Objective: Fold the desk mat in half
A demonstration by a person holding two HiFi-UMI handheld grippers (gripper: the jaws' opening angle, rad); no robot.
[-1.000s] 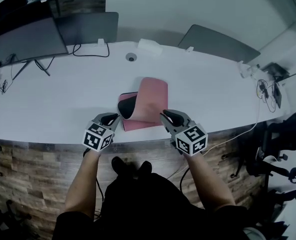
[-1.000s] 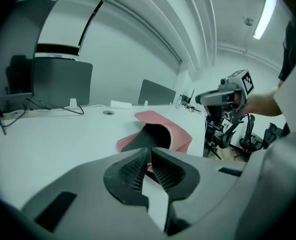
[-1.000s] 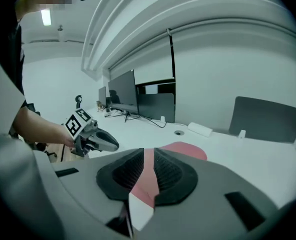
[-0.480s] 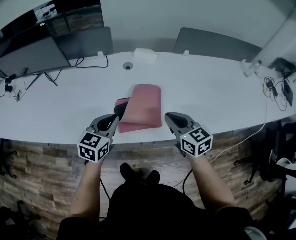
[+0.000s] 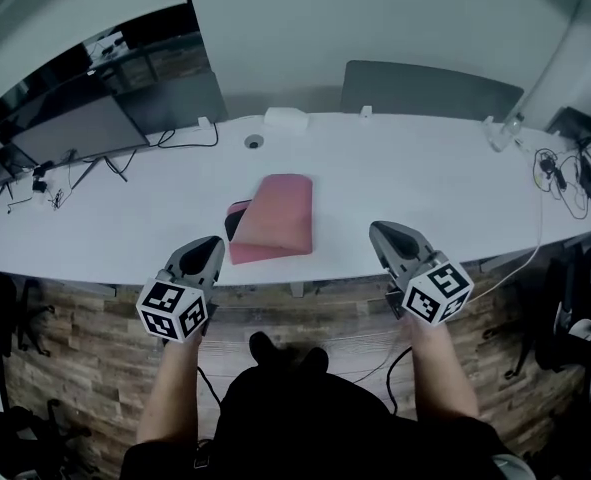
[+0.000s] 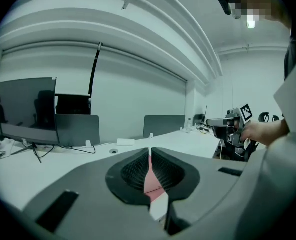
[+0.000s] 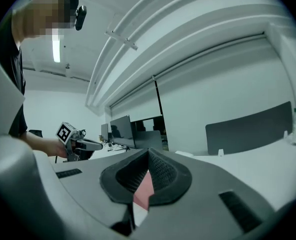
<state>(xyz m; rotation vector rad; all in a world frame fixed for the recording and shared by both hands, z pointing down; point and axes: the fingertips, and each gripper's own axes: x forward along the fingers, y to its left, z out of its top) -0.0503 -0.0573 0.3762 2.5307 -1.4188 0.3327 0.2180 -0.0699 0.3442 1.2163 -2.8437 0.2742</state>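
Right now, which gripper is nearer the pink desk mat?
Left. The left gripper sits just off the desk mat's near left corner, not touching it. The right gripper is farther out, off the mat's right side.

Desk mat (image 5: 273, 218): matt pink, soft-looking. Tabletop (image 5: 425, 188): smooth white. Desk front panel (image 5: 75, 338): rough wood planks. Left claw pads (image 6: 133, 172): ribbed black.

Long white desk top (image 5: 425, 183): wide bare strips L & R of the folded pink desk mat (image 5: 275, 218), the only low obstacle mid-desk, nr the front edge. Rear L is blocked by dark flat monitors (image 5: 75, 133), rear R by a grey upright divider panel (image 5: 430, 90). Small white box (image 5: 286, 119) & round grommet (image 5: 253, 141) sit behind the mat. Tangled dark cables (image 5: 558, 173) crowd the far R end.
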